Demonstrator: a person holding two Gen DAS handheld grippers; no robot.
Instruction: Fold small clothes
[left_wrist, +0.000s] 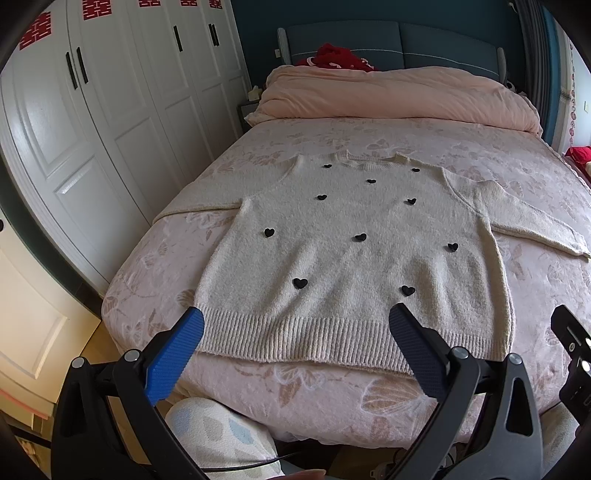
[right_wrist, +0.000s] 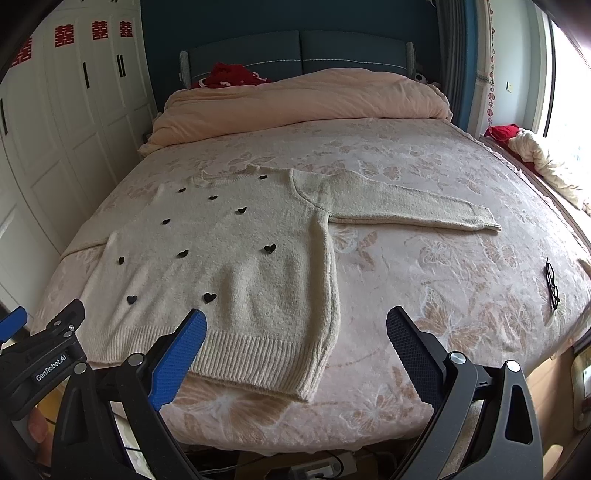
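Observation:
A cream knit sweater (left_wrist: 354, 258) with black hearts lies flat, face up, on the pink floral bed (left_wrist: 332, 398), hem toward me and both sleeves spread out sideways. It also shows in the right wrist view (right_wrist: 236, 266), its right sleeve (right_wrist: 406, 206) stretched to the right. My left gripper (left_wrist: 295, 325) is open and empty, hovering just above the ribbed hem at the sweater's lower left. My right gripper (right_wrist: 295, 325) is open and empty over the hem's lower right corner. The right gripper's body shows in the left view (left_wrist: 572, 343).
A rolled pink duvet (left_wrist: 399, 96) lies at the head of the bed. White wardrobe doors (left_wrist: 92, 147) stand to the left. Black glasses (right_wrist: 552, 284) lie on the bed at the right. Cream and red bedding (right_wrist: 543, 155) sits by the window.

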